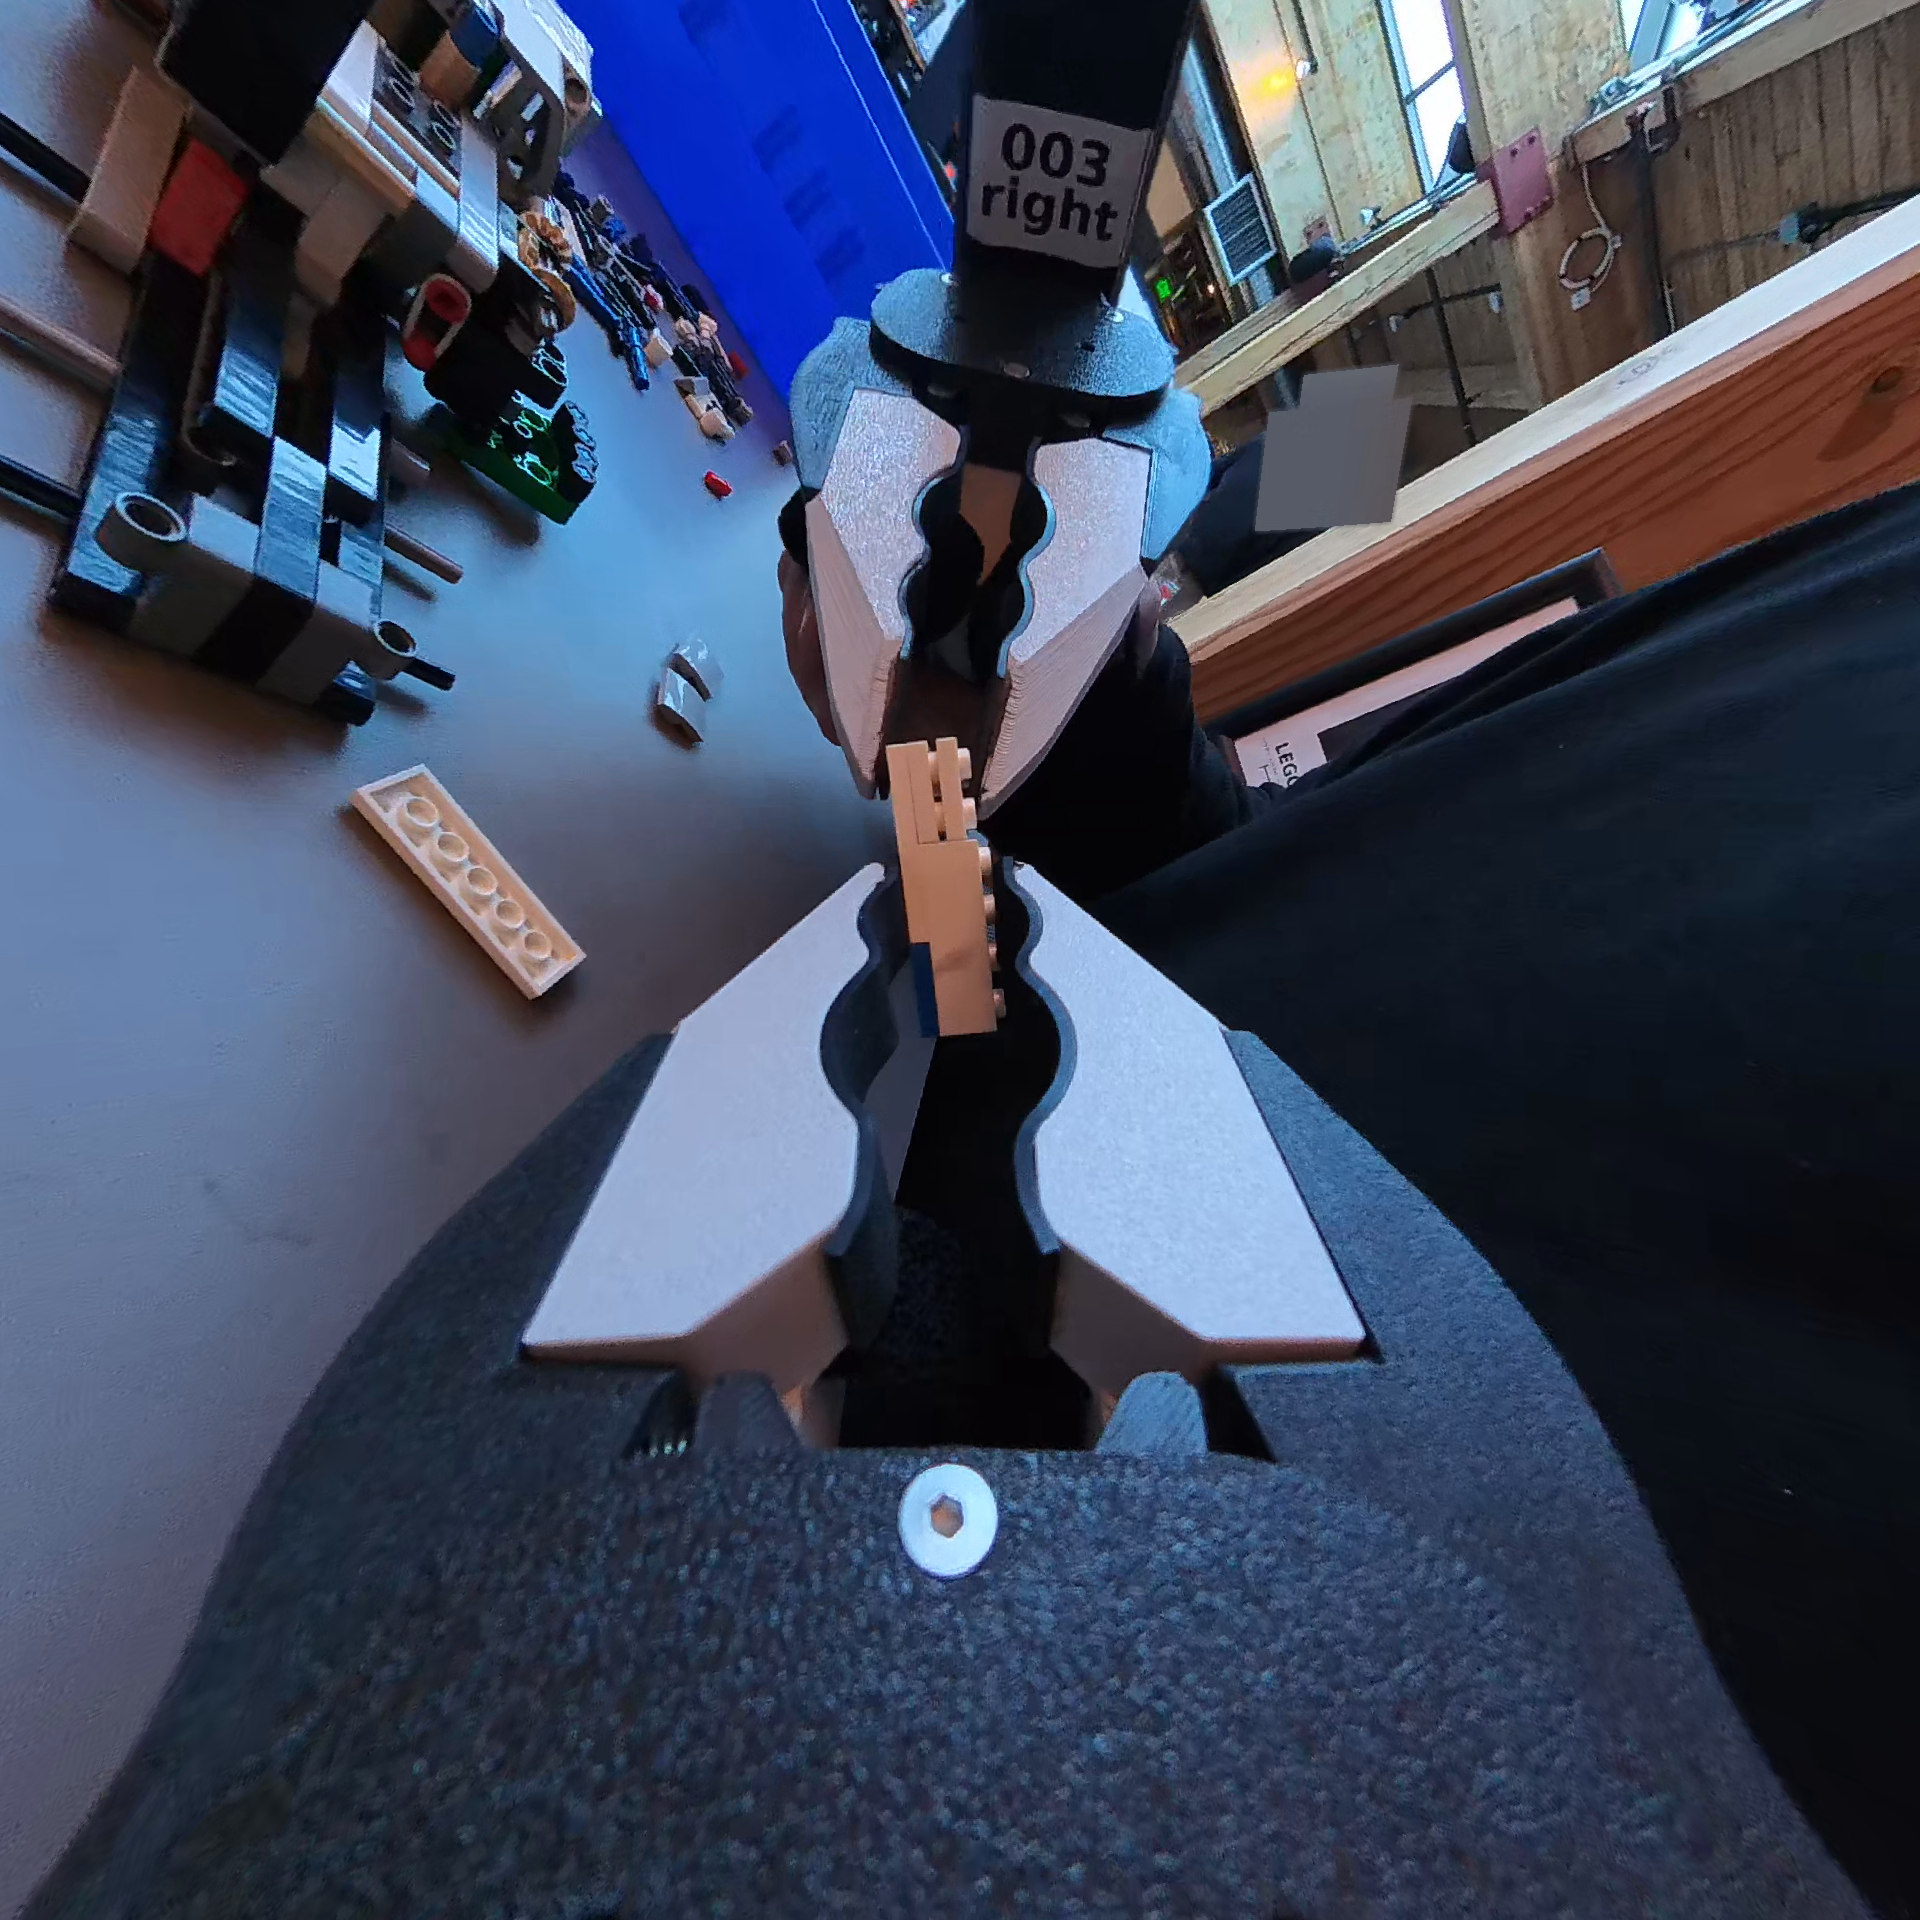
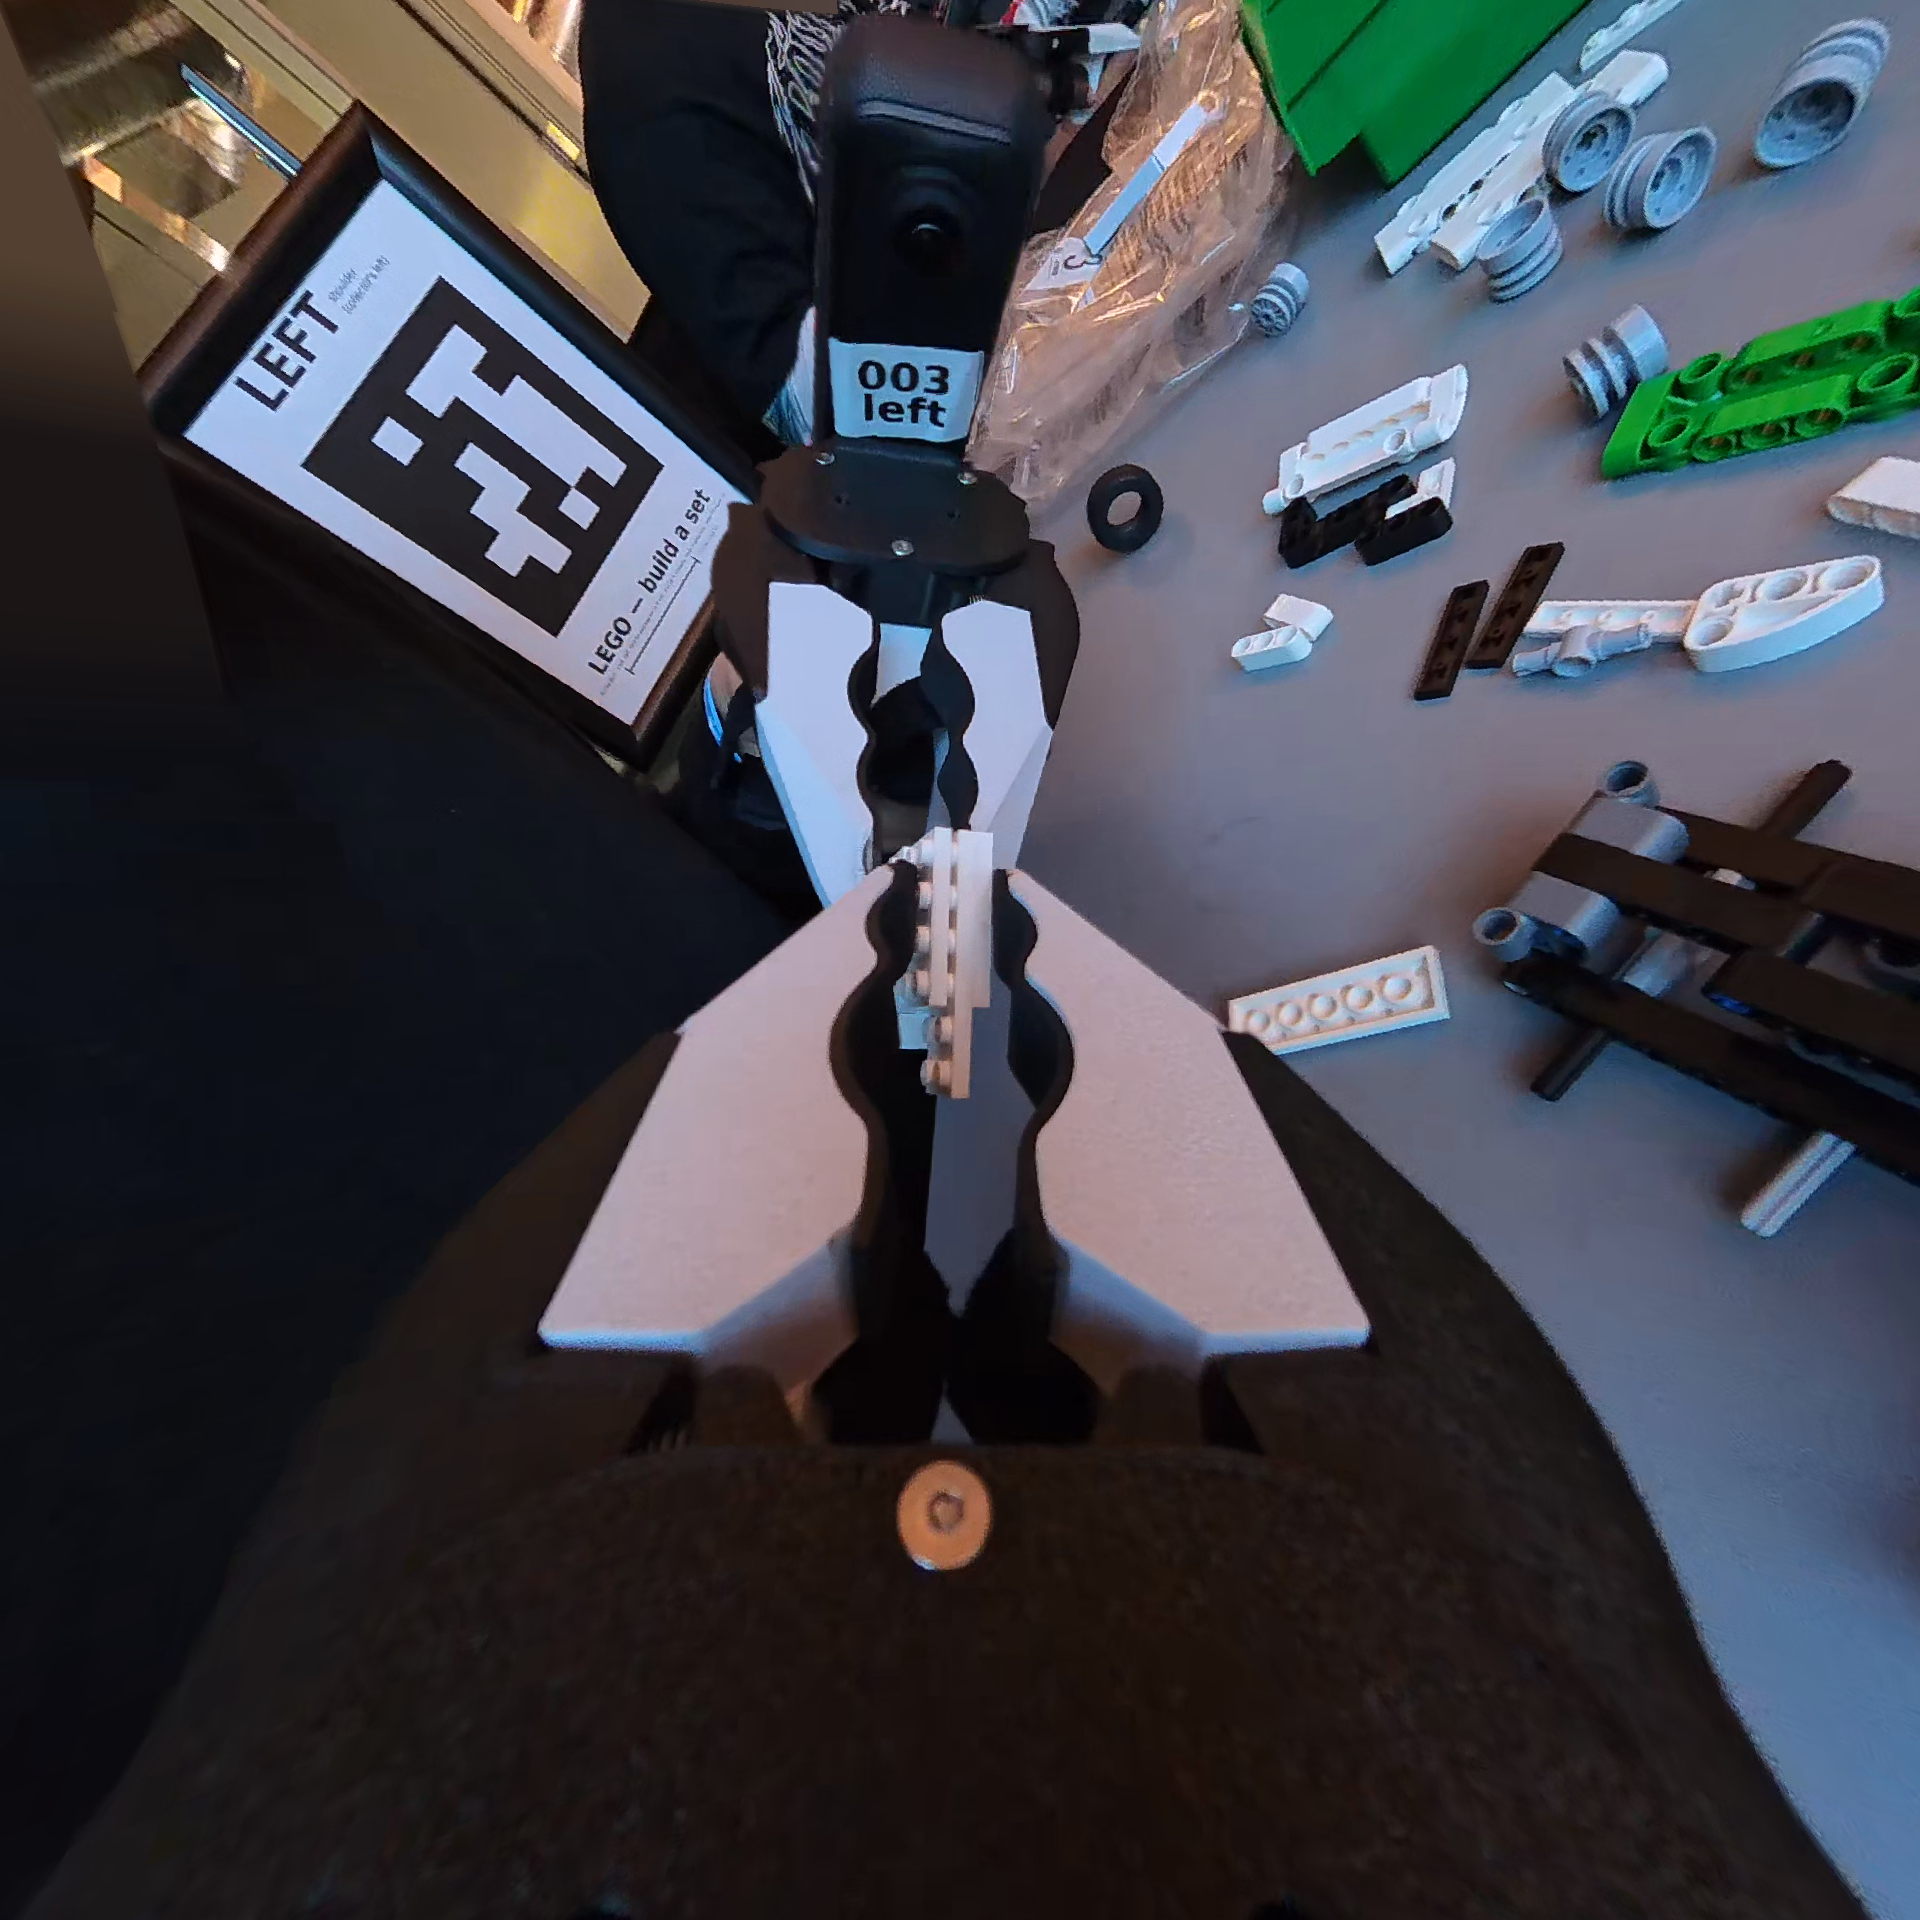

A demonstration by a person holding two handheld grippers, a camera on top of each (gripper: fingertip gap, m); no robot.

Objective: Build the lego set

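Jaws: left gripper (image 1: 940, 914) and right gripper (image 2: 945, 935) meet tip to tip; each is clamped on one end of the white plate stack (image 1: 948, 894), held in the air above the table (image 1: 260, 1091).
Step in hand: judged as pressing stacked plates together, or passing the stack between grippers.
Next move: calls for steady squeeze along stud direction, plates kept aligned, no twist.
Long axis: runs from one gripper to the other.
Studs: face sideways, toward the person's dark clothing in the left wrist view.
Nearby: loose white plate (image 2: 1340, 1000) flat on table; black chassis (image 2: 1745, 935) beyond.
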